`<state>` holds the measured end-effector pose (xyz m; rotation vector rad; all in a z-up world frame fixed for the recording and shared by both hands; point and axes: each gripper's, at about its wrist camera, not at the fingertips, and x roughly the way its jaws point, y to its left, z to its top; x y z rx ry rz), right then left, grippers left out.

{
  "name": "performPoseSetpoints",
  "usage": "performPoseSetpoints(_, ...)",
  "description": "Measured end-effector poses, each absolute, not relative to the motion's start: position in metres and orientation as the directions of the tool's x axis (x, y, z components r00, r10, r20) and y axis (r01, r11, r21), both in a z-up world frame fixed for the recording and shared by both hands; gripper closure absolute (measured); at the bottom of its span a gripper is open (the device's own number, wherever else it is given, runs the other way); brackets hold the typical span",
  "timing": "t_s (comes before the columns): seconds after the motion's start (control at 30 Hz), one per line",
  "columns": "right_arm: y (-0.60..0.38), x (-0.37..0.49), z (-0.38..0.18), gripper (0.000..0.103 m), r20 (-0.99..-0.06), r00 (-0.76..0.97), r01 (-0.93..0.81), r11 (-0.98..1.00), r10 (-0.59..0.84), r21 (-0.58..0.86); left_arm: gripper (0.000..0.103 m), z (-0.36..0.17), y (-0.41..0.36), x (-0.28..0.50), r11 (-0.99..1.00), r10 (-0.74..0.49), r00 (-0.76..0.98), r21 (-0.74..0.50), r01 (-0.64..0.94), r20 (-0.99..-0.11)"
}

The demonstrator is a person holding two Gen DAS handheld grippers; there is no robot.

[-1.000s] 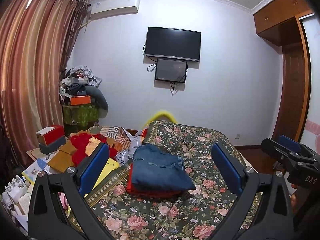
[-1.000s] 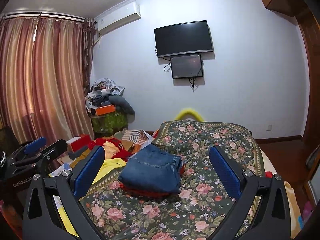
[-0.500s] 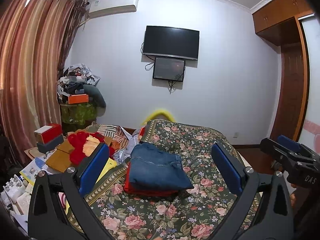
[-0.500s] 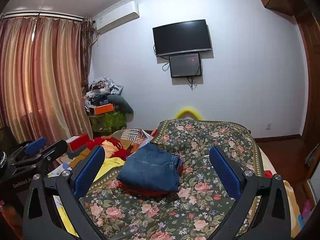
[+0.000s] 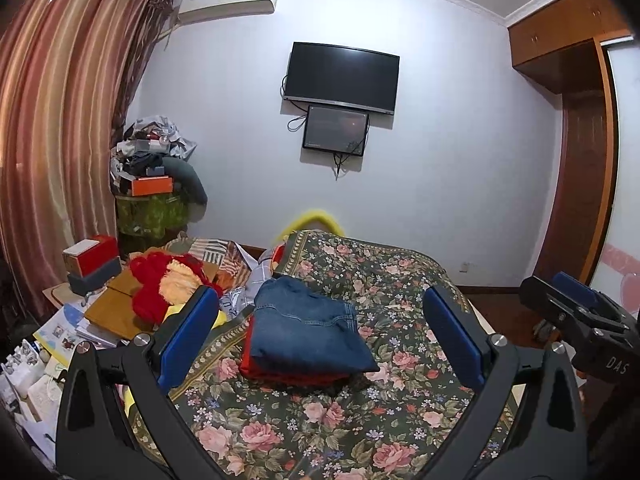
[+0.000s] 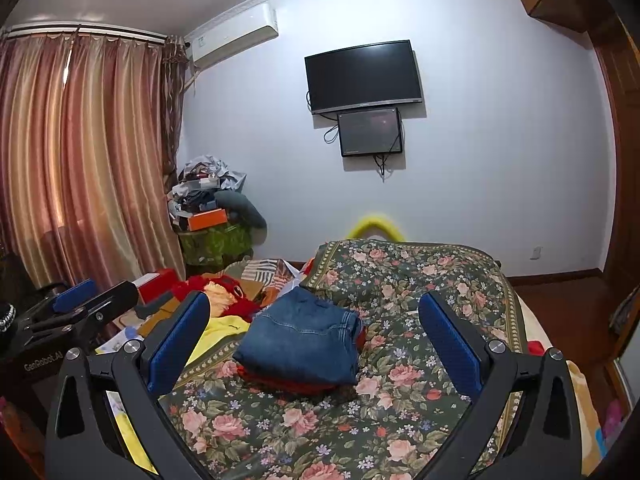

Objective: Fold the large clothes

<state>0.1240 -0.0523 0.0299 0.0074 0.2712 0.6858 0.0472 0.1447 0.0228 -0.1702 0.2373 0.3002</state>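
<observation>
Left wrist view: folded jeans sit on red garment, dead ahead between spread fingers, on floral bedspread; left gripper and right gripper both agape, empty, roughly equidistant.

two folded garments, two screens
</observation>
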Motion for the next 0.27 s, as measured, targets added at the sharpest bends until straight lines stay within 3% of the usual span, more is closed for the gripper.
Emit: performPoseSetpoints(0.27, -0.0517, 0.1239, 0.0292, 0.000, -0.249, 0.736, -0.626, 0.773, 0.629, 0.100, 0.000, 0.0226, 0.1397, 0.0449, 0.947, 0.271, 0.933, -0.107, -0.302, -0.236)
